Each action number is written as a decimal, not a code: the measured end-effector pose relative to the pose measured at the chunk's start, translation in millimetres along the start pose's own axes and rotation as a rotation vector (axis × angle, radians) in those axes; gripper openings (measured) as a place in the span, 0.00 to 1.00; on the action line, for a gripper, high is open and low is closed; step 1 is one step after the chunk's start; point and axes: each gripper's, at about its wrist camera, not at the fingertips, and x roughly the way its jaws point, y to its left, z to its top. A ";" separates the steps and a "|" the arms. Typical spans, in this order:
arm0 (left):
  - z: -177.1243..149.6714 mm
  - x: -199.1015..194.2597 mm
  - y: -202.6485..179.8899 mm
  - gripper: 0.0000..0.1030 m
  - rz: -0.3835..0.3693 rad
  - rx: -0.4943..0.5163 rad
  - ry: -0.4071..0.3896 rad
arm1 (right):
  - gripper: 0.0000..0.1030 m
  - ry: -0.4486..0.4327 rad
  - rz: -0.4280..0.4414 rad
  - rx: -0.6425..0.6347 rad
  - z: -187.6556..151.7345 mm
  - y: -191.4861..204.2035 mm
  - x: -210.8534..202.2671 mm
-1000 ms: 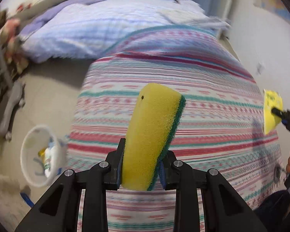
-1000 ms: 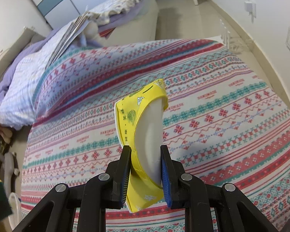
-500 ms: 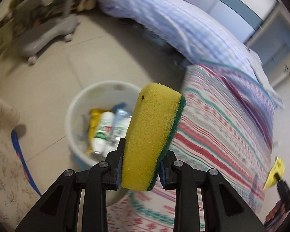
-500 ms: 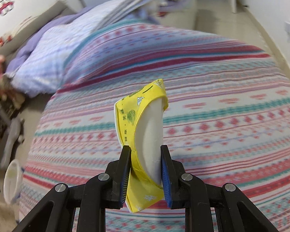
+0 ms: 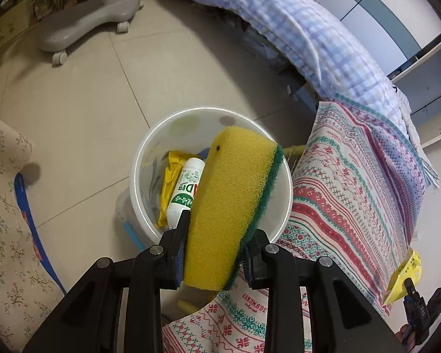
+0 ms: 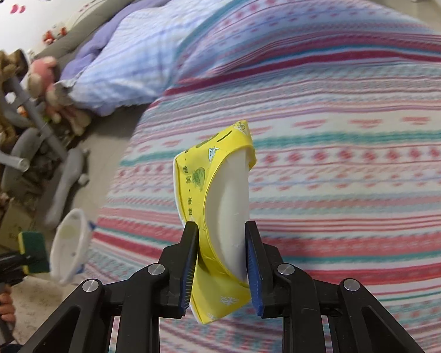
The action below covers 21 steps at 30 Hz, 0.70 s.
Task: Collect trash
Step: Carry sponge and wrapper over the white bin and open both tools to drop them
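Yellow sponge [image 5: 229, 206] with a dark green scouring layer on its right face, standing on edge, tilted toward 1 o'clock above the white bin [image 5: 138, 158]. Bin holds a white, green-labelled bottle [image 5: 185, 189] and yellow wrapper [image 5: 169, 182]. Yellow printed packet [image 6: 217, 206], folded around a white interior, upright over the striped bed [image 6: 352, 147].

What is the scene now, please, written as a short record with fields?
left tool: shut on sponge, held over the bin
right tool: shut on yellow carton, above the bed
bin: white, on floor beside bed, holds a white bottle and a yellow wrapper
bed cover: striped, patterned
task state: neither item dropped in yet
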 end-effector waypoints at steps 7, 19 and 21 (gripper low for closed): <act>8.5 11.9 4.4 0.32 0.034 0.002 0.013 | 0.27 0.070 0.092 -0.055 -21.8 65.2 45.4; 22.3 33.3 16.9 0.61 0.103 0.010 0.026 | 0.27 0.118 0.254 -0.037 -36.9 160.5 107.6; 22.9 32.0 20.4 0.62 0.106 0.004 0.020 | 0.27 0.120 0.256 -0.055 -37.1 176.5 114.0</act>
